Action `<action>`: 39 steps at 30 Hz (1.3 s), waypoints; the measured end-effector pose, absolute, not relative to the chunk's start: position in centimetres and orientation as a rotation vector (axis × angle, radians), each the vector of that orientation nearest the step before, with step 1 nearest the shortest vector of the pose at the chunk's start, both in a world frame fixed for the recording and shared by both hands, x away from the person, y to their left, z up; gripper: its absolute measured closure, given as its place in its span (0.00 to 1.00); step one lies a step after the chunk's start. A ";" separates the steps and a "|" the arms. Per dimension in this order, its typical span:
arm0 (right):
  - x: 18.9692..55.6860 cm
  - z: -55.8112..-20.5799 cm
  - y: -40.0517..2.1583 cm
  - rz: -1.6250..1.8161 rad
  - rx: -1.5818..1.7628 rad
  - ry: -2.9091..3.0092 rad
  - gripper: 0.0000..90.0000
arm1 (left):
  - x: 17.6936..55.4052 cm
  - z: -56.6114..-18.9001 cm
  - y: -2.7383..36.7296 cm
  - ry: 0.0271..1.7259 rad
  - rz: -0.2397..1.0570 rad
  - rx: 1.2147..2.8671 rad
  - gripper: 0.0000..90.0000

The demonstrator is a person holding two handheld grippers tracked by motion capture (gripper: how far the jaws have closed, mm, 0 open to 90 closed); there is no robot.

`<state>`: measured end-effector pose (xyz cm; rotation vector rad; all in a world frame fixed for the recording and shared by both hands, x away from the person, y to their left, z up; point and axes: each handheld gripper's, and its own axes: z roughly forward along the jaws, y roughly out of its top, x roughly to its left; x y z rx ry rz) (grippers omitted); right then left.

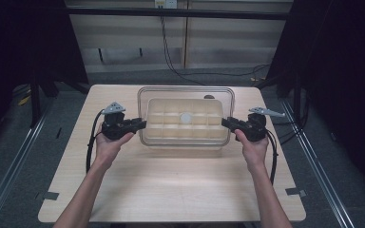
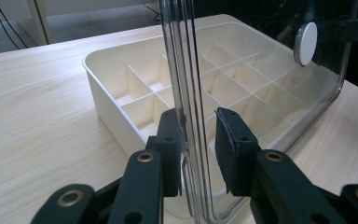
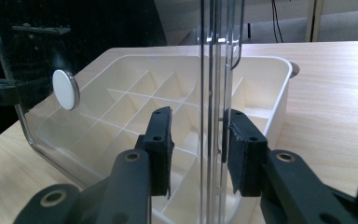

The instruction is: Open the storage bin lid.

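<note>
On pale wood table, dark room: both fingers clenched on clear lid.

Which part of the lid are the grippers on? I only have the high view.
Observer: The left gripper has the clear lid by its ridged rim, pads on either face.
Operator: And the right one?
Observer: Same. The right gripper is shut on the opposite rim.
Operator: Is the lid off the tray?
Observer: It looks so. The lid stands apart from the cream divided tray, and its white knob hangs clear of the compartments.
</note>
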<state>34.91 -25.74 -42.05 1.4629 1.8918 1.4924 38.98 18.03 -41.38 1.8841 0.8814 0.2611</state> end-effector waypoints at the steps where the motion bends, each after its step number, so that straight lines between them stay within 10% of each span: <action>1: 34.9 -42.0 -25.7 1.492 1.462 1.891 0.72 | 39.0 -41.3 18.1 0.877 0.264 1.887 0.80; 39: 33.3 -39.5 -24.8 1.545 1.382 1.894 0.73 | 37.0 -38.1 19.6 0.850 0.296 1.825 0.81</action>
